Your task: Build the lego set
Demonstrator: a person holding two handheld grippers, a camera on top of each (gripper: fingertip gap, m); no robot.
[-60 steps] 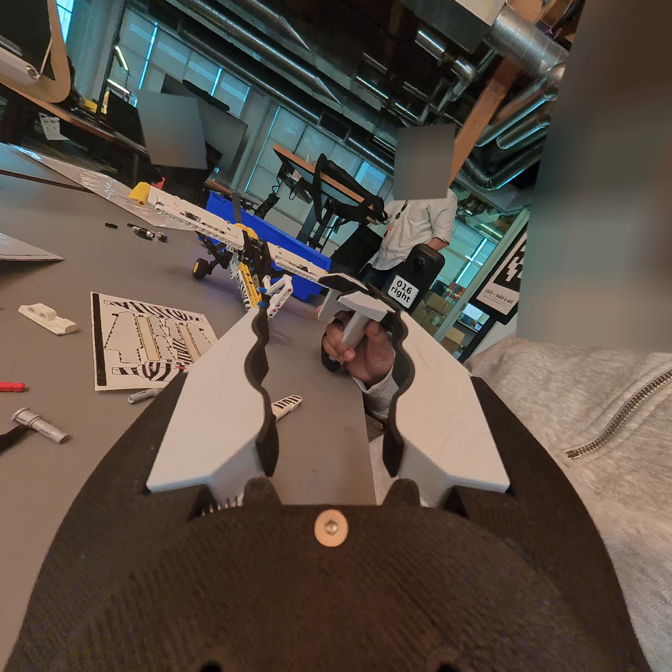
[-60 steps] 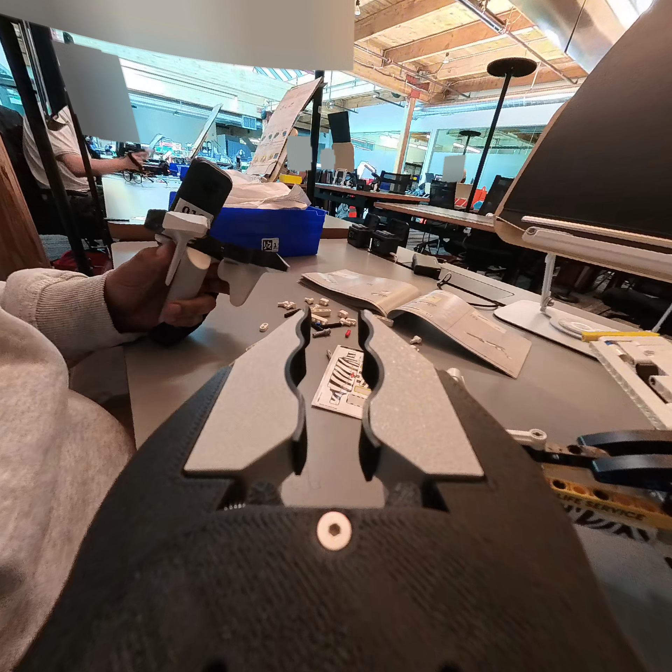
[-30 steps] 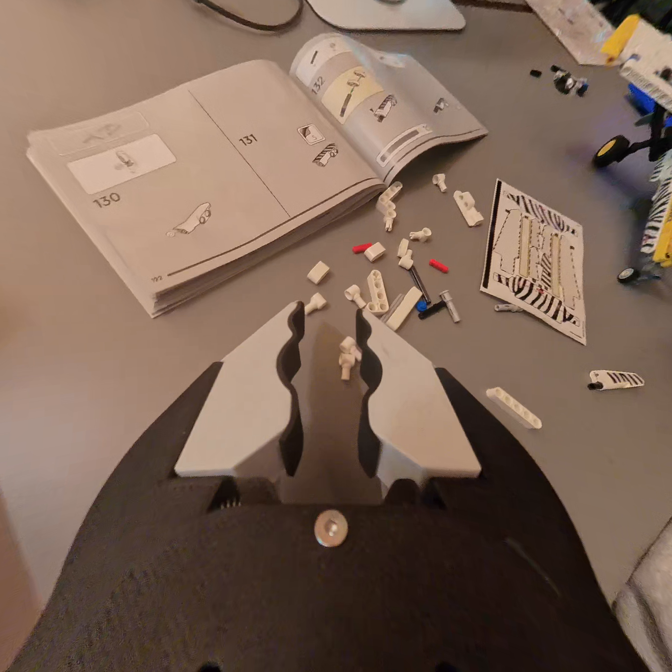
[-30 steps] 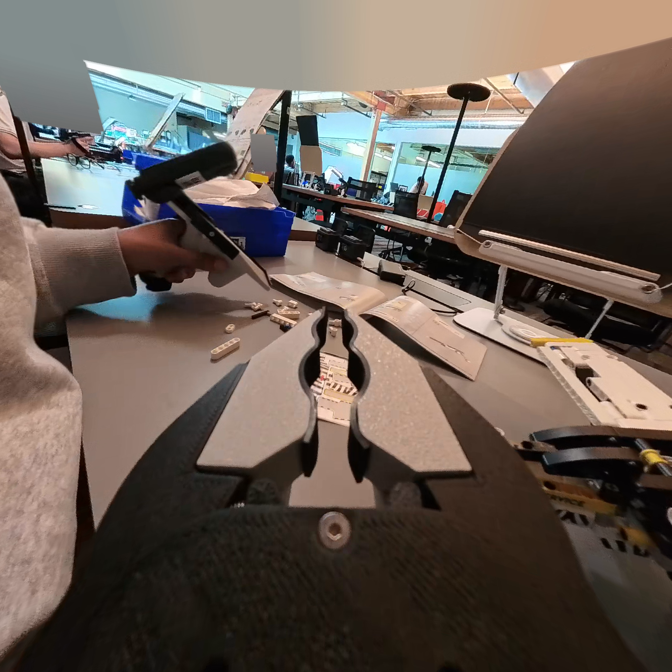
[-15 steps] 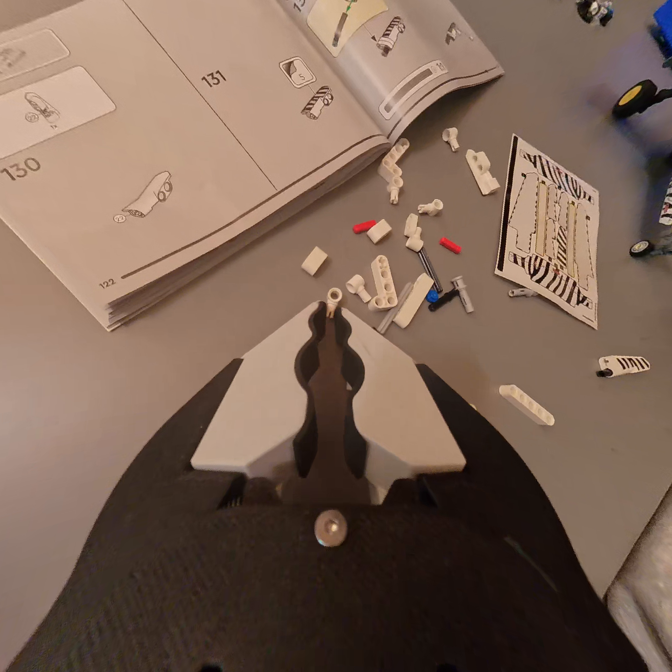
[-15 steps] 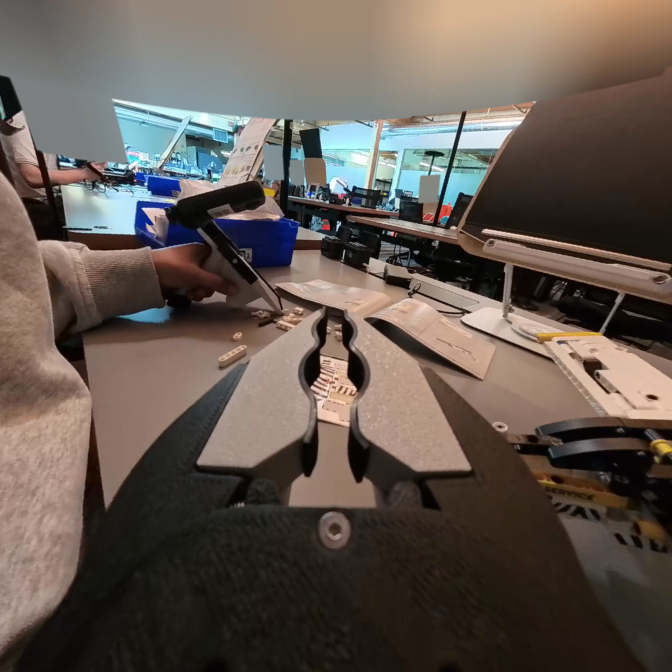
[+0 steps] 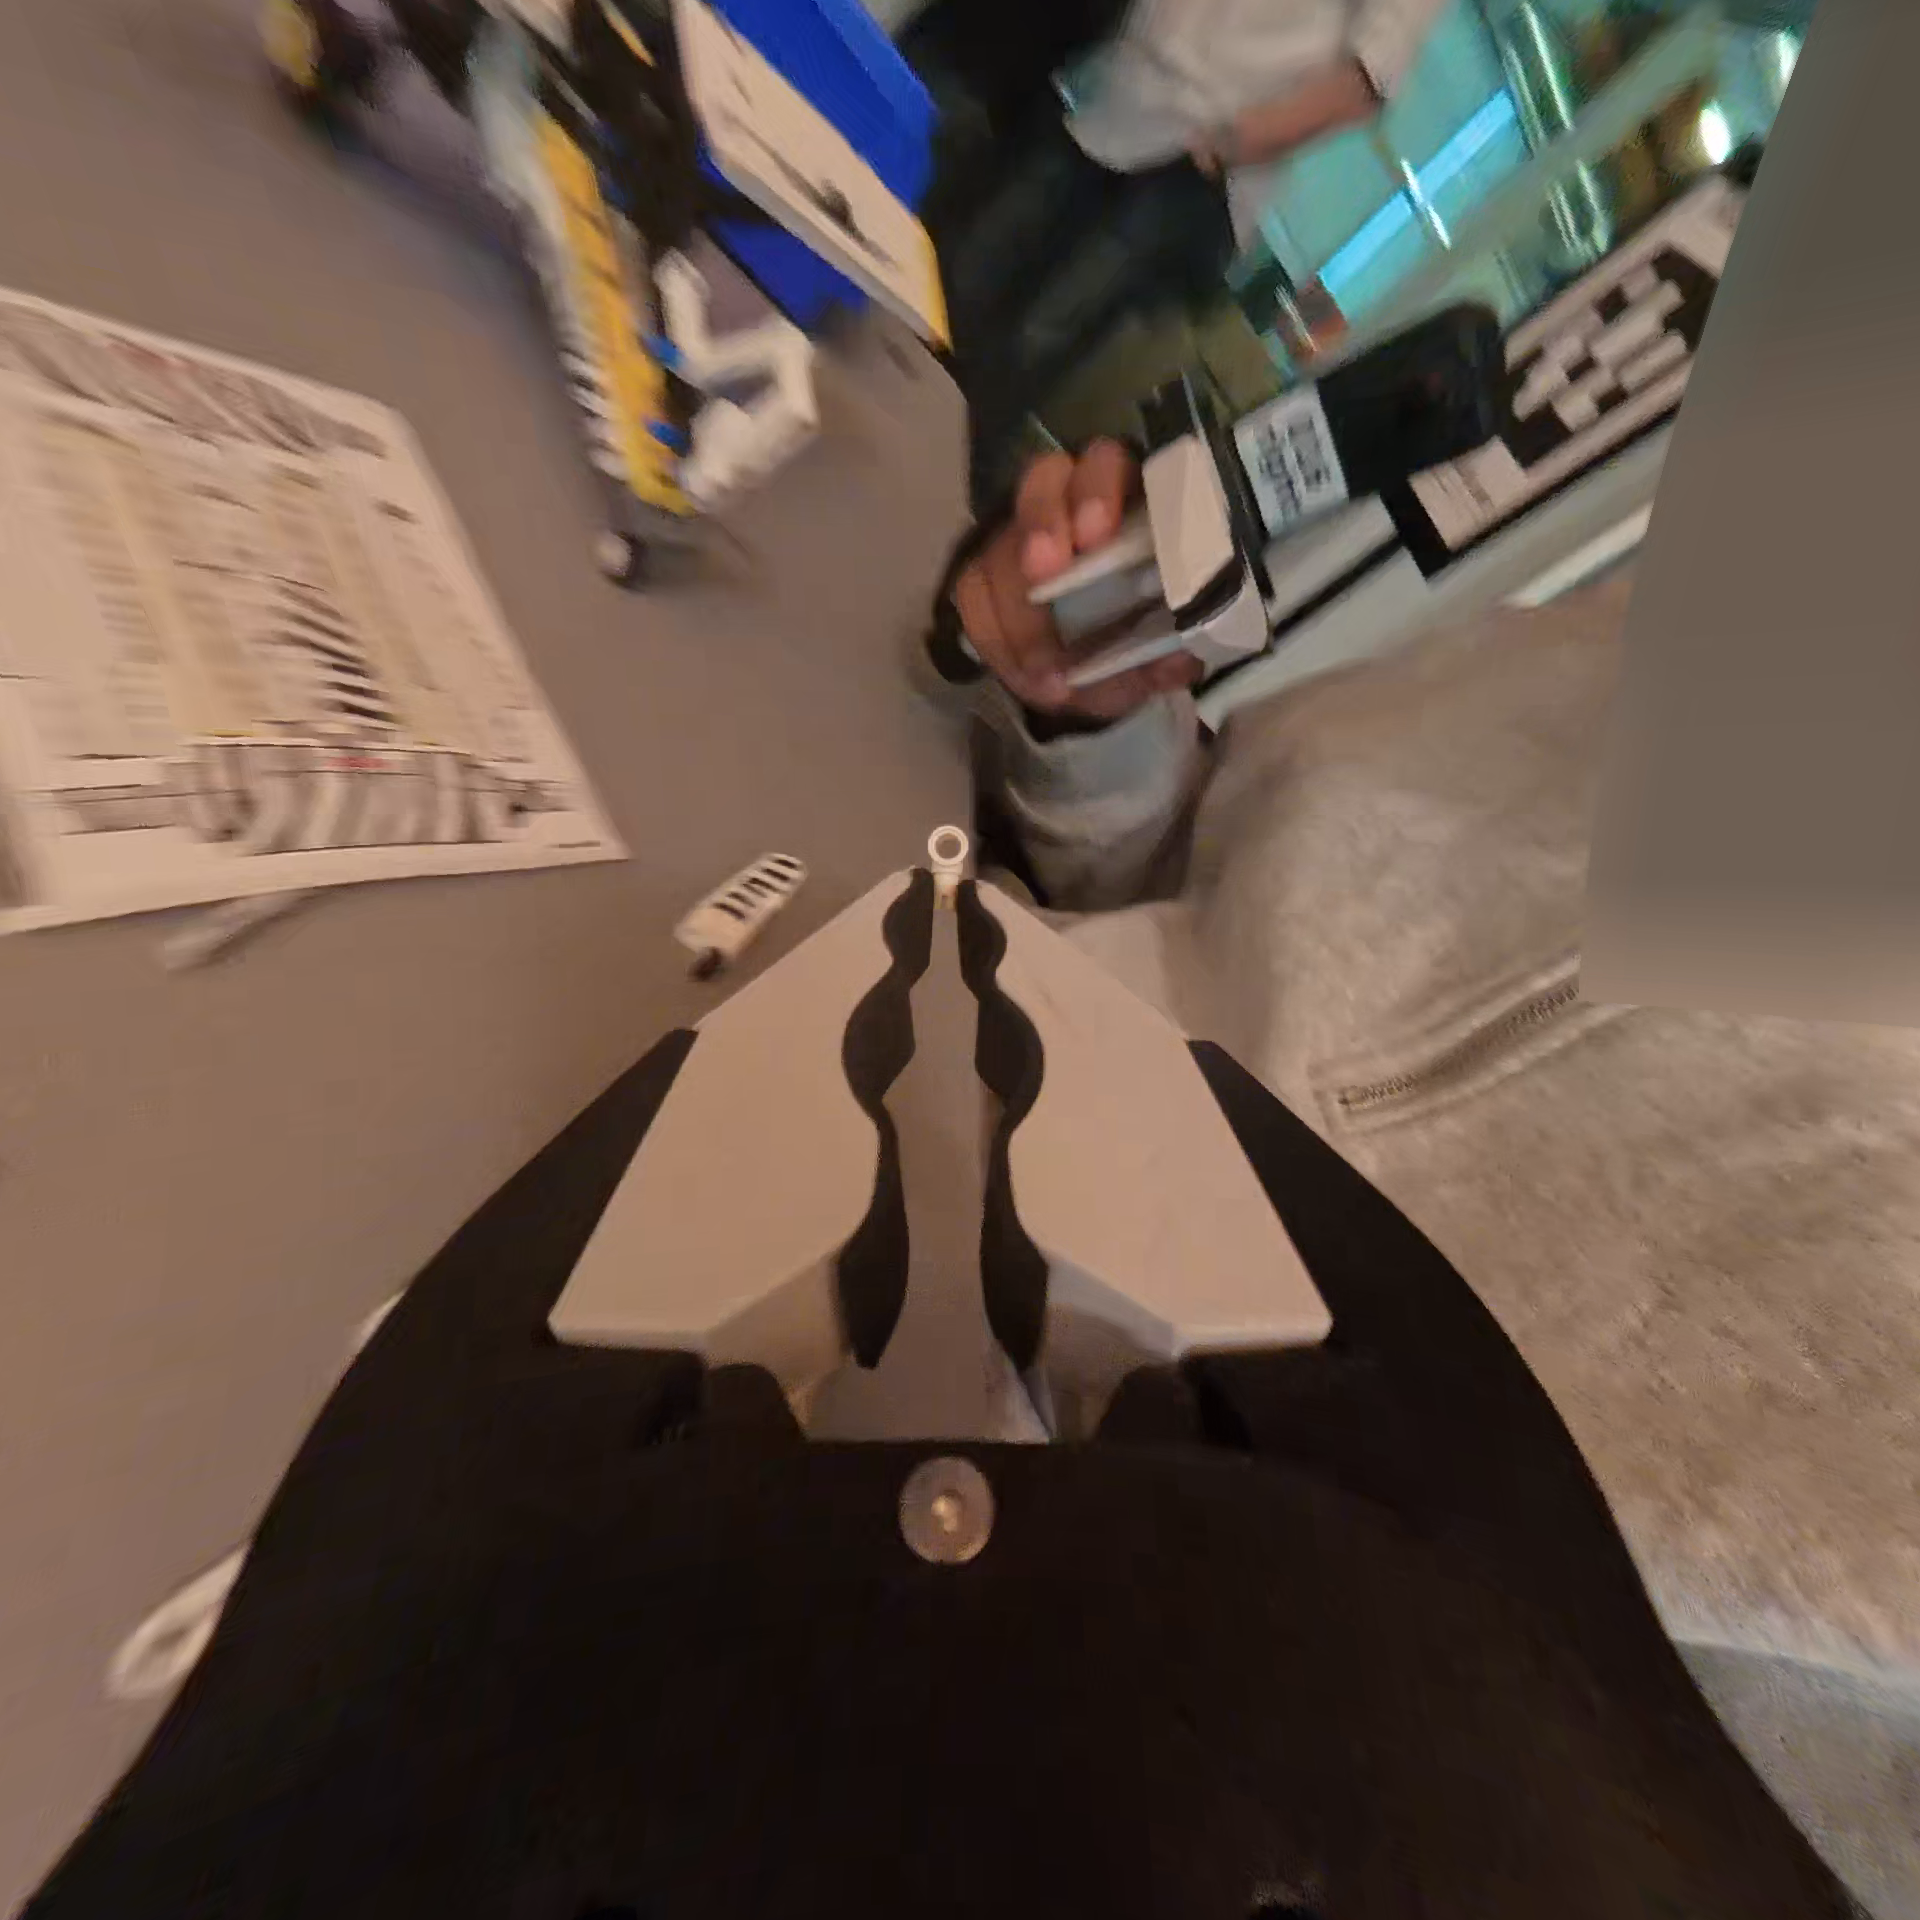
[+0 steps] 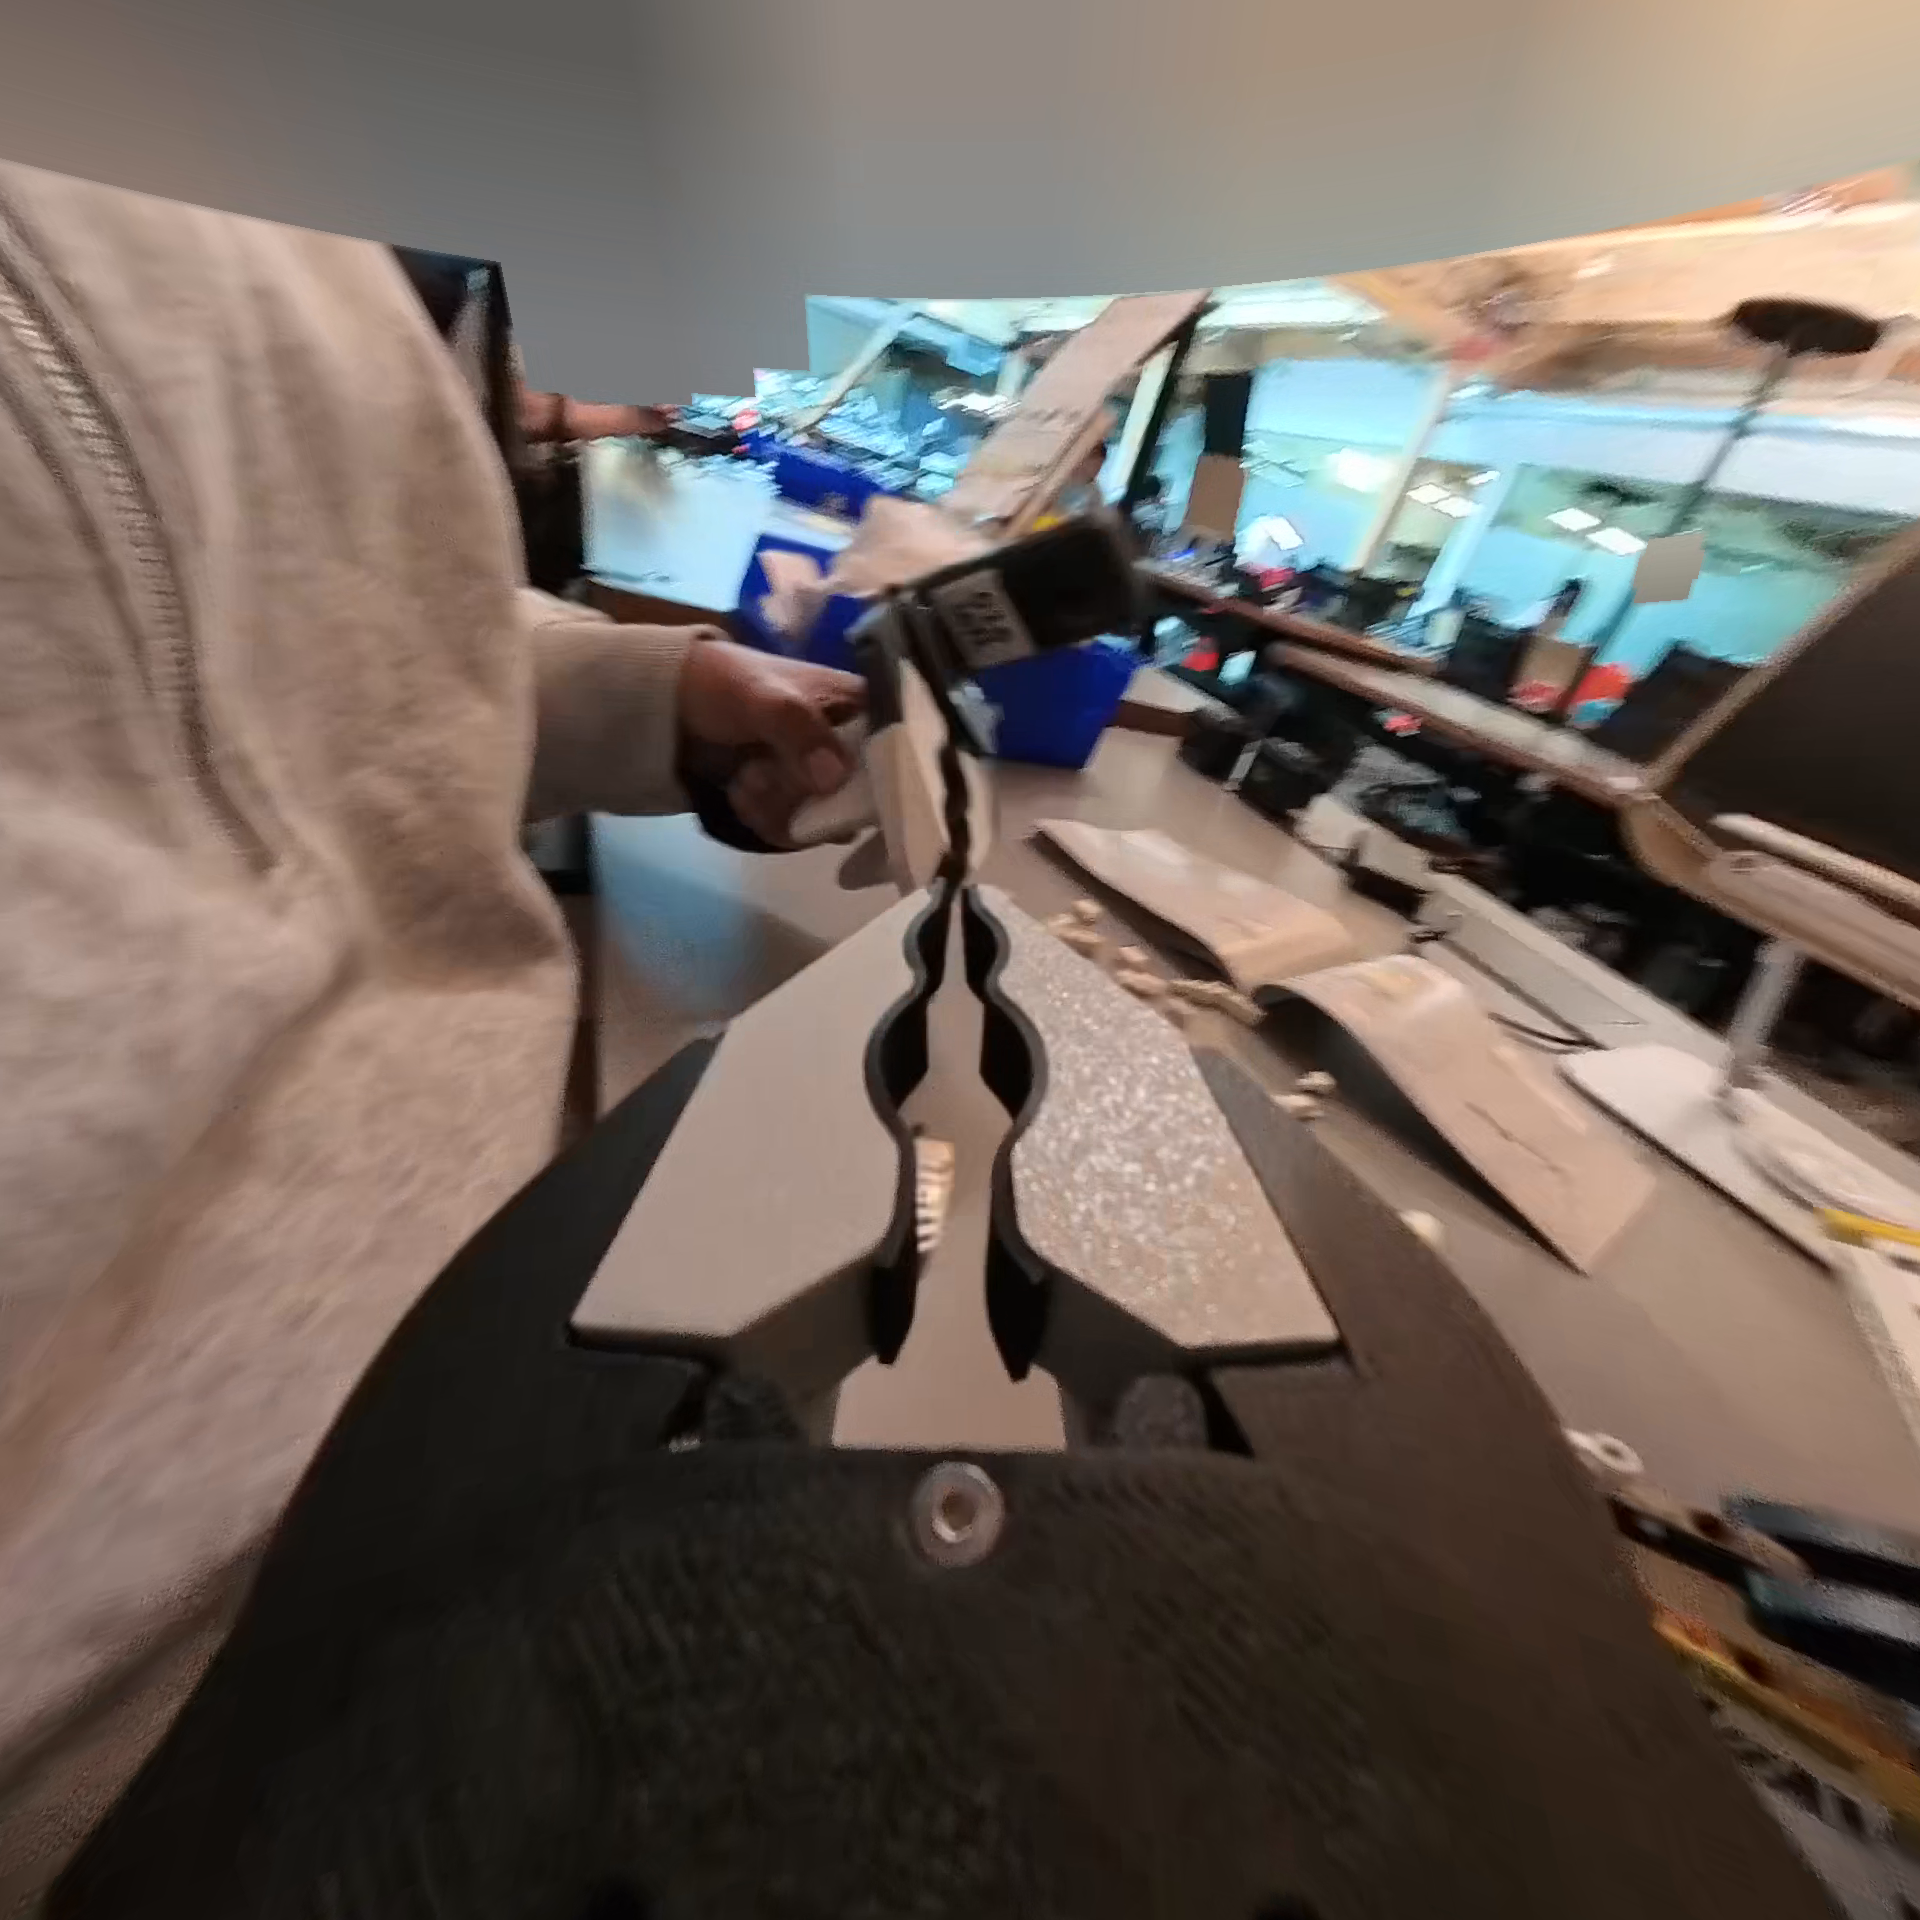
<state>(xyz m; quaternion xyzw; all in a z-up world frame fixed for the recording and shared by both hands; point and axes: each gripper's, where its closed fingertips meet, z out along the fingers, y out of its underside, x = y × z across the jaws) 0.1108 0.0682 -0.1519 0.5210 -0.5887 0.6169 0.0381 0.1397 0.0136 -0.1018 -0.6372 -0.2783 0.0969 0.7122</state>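
Now the left gripper [image 7: 943, 883] has its jaws pressed together at the tips, and they pinch a small white lego connector [image 7: 944, 854] whose round ring sticks out past the tips. This gripper is lifted above the grey table [image 7: 312, 1091]. Just beside its left finger, a short zebra-striped lego piece [image 7: 740, 914] lies flat on the table. Farther to the left lies the sticker sheet [image 7: 249, 644] with black and white stripes, much blurred. Beyond it stands the partly built lego model [image 7: 644, 312], yellow, white and blue, also blurred. To the right, a hand [image 7: 1049, 603] in a grey sleeve holds the other tool.

From the right wrist view, the right gripper [image 8: 954, 902] has its jaws nearly closed, with only a thin gap at the tips, and nothing is held between them. Just past its tips the left gripper points down toward them. Loose white lego pieces [image 8: 1132, 966] and the open instruction booklet [image 8: 1351, 1018] lie on the table behind, and a blue bin [image 8: 1039, 696] stands farther back.
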